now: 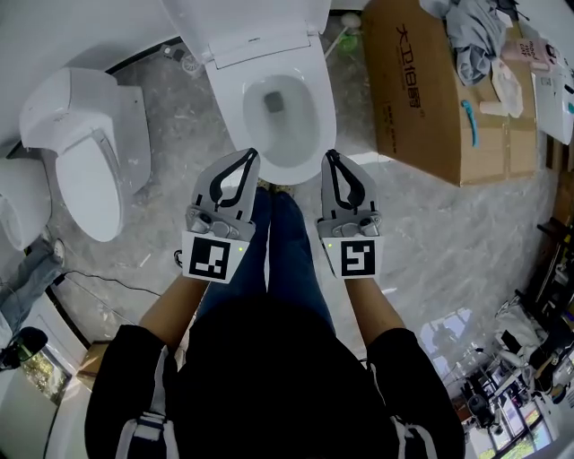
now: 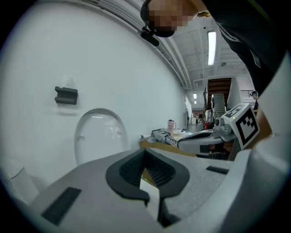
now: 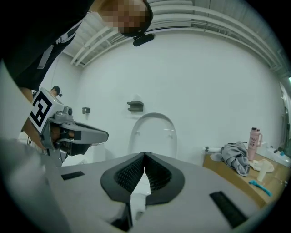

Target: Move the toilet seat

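Shut tight, pads together on nothing: left gripper (image 1: 247, 154) (image 2: 144, 150), likewise right gripper (image 1: 330, 154) (image 3: 144, 155). Side by side at the near rim of the toilet (image 1: 283, 127), contact unclear. Toilet seat (image 1: 324, 109) apparently down on that toilet's bowl, lid (image 1: 251, 22) (image 3: 153, 134) upright behind. Right of the toilet, cardboard box (image 1: 421, 99) with black Chinese characters, not surely legible. Left of the toilet, second toilet (image 1: 90, 152), closed.

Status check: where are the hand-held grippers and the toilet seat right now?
Left hand-held gripper shut, empty; right hand-held gripper same, both before the bowl. Toilet seat not gripped, lid upright. Nothing between them; cardboard box off to the side.
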A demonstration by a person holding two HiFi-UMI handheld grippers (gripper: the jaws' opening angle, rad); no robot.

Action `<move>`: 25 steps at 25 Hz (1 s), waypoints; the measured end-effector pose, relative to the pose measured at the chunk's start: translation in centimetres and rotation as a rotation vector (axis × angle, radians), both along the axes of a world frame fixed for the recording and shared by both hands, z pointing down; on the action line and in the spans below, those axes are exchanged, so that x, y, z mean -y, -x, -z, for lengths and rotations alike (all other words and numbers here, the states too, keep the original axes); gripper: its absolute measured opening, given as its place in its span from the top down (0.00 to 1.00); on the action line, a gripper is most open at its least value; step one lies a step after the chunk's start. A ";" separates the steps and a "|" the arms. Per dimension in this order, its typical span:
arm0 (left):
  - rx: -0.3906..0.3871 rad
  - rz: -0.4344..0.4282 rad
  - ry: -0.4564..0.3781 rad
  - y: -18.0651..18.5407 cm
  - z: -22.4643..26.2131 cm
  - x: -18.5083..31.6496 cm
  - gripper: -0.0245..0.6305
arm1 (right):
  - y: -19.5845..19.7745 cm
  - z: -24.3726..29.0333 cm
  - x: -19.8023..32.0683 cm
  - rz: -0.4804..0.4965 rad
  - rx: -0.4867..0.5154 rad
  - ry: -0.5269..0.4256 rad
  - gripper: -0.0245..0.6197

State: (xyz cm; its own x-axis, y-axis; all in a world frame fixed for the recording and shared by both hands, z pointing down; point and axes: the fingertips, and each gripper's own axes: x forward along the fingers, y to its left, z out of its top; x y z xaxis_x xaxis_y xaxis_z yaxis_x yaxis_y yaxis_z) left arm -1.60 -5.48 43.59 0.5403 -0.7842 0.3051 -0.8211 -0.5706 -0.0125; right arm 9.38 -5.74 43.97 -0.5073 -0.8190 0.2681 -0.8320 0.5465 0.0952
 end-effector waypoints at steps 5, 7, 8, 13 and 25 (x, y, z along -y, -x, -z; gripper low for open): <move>0.010 0.022 -0.004 -0.2 -3.0 0.8 0.95 | 0.5 -2.6 0.4 0.046 -0.013 -0.030 0.93; 0.009 0.028 -0.017 -0.4 -4.2 1.0 0.95 | 0.4 -4.2 0.2 0.052 -0.017 -0.006 0.93; 0.009 0.022 -0.049 -0.6 -4.5 1.3 0.95 | 0.3 -5.0 0.2 0.053 -0.020 -0.001 0.93; 0.026 0.021 0.004 -1.0 -8.9 1.0 0.95 | 0.0 -8.4 0.4 0.057 -0.045 -0.011 0.93; 0.013 0.049 0.229 -1.1 -18.0 -0.8 0.95 | -1.0 -17.5 -1.3 0.047 -0.128 0.177 0.93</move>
